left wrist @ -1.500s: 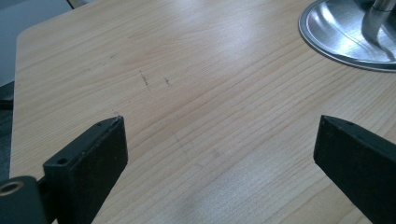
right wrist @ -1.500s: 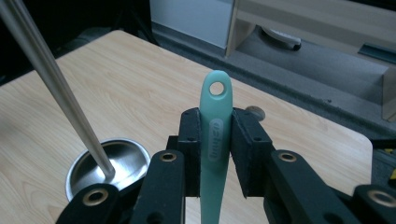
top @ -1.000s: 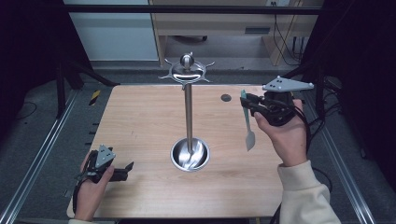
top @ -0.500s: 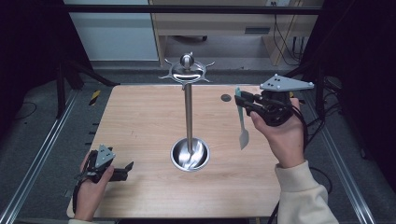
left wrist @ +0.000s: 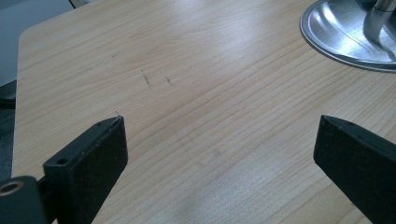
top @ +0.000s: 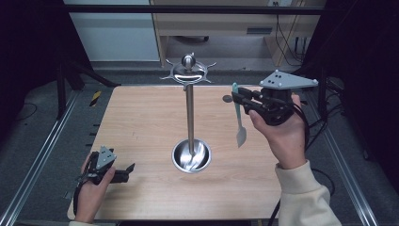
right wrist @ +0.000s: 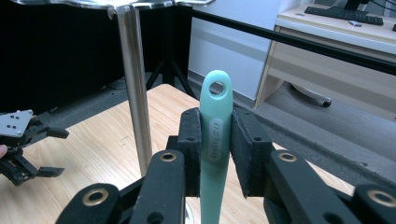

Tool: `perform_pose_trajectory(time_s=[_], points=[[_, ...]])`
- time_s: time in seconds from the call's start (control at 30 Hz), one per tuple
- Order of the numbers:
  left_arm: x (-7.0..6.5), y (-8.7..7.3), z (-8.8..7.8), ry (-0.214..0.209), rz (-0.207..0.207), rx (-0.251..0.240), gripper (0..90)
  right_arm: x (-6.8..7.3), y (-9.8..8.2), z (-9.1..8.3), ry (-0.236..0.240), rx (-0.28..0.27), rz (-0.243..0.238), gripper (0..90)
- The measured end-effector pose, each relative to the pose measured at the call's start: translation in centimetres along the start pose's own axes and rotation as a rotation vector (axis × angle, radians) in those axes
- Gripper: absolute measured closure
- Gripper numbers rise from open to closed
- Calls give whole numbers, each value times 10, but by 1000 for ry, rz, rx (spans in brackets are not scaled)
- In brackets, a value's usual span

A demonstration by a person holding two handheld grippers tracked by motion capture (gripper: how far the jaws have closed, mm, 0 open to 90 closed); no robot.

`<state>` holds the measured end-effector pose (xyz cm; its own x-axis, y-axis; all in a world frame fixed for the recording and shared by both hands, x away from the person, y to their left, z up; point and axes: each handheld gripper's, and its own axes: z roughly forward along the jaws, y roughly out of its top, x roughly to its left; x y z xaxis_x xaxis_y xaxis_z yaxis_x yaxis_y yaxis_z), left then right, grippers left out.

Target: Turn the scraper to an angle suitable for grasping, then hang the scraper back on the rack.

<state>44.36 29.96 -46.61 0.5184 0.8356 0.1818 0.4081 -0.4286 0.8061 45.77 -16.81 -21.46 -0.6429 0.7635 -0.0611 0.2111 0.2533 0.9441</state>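
My right gripper (top: 238, 100) is held above the right half of the table, shut on the mint-green handle of a utensil (top: 238, 113) whose metal blade hangs down. In the right gripper view the handle (right wrist: 215, 135) stands upright between the jaws, its hanging hole at the top. A steel stand (top: 189, 115) with a hooked crown (top: 187, 71) rises from a round dish base (top: 191, 157) at mid-table; its pole (right wrist: 134, 88) is just left of the handle. My left gripper (top: 123, 172) rests open at the near left corner, jaws wide over bare wood, the dish base (left wrist: 348, 35) ahead of it.
A small dark round object (top: 227, 99) lies on the table behind the right gripper. The wooden table (top: 141, 122) has rails along both sides. A desk and cables stand beyond the far edge. The left gripper (right wrist: 21, 144) appears far off in the right gripper view.
My right gripper has carried the utensil leftward and a little up, toward the stand. The left gripper has stayed put.
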Motion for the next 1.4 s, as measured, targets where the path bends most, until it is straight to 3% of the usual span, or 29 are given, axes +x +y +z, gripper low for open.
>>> perform_pose_trajectory(time_s=[0.97, 1.4], points=[[1, 0, -2, 8, -8, -11, 27, 18, 20, -17, 27, -60, -36, 744], [1, 0, -2, 9, -5, -9, 27, 27, 22, -15, 64, -63, -49, 743]])
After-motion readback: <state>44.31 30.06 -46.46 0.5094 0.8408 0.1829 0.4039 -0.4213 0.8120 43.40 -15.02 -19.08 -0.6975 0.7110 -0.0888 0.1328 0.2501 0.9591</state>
